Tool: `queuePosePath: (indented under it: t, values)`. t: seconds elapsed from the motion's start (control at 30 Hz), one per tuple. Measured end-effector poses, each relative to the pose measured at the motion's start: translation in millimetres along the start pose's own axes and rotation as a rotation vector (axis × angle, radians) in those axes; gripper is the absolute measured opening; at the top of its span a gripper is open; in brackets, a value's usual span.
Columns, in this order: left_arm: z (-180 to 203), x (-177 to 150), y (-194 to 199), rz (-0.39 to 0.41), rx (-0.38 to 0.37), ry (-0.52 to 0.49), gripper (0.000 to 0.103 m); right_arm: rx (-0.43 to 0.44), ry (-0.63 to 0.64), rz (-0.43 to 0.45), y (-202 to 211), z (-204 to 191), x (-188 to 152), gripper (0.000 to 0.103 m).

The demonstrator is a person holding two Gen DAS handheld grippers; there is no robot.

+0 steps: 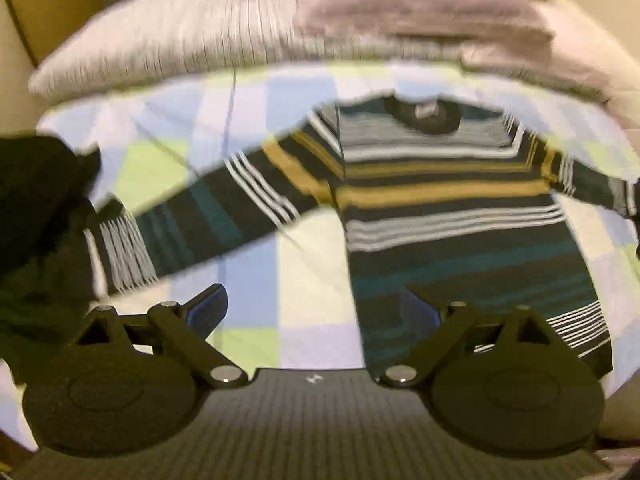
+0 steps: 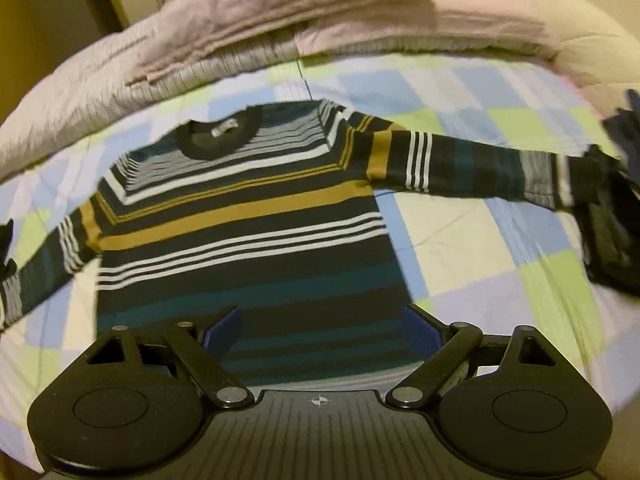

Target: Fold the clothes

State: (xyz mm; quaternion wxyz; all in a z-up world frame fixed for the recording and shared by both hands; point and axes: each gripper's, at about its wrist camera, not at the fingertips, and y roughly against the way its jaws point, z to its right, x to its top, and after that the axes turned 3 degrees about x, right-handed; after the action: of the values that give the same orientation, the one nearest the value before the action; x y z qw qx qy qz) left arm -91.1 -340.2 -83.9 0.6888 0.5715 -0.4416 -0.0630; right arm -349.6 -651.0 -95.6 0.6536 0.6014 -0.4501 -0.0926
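The left gripper [image 1: 314,308] fills the bottom of the left wrist view, its blue-padded jaws spread wide and holding nothing above a checked bedspread [image 1: 256,280] of blue, green and white squares. The right gripper [image 2: 322,326], at the bottom of the right wrist view, likewise has its jaws wide apart and empty, hanging over the lower hem of a striped sweater [image 2: 248,216]. The sweater lies flat and face up on the bed at the centre of both views, collar toward the top of the frame, both sleeves stretched outward. A heap of dark clothing [image 2: 612,216] sits at the right edge of the right wrist view, at the sleeve's cuff. Beyond the collar, folded pinkish-grey bedding [image 2: 288,20] lies across the upper part of the frame.
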Motion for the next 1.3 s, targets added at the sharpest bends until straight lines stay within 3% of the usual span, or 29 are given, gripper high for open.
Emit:
queuePosePath:
  t: [0.23,0.57,1.07,1.3]
  values:
    - [-28,-19,42,0.1,-0.038,-0.126,0.091,-0.049,-0.042,0.0,51,-66,-51,0.089]
    - [-18,-37,64,0.108,-0.112,-0.105,0.091,-0.085,-0.019,0.074,103,-90,-63,0.089]
    - [-5,-51,70,0.026,-0.087,-0.159,0.091,-0.049,0.023,0.026,108,-98,-103,0.089]
    - [-7,-55,70,0.026,-0.09,-0.21,0.091,-0.055,0.011,-0.002,105,-105,-122,0.089]
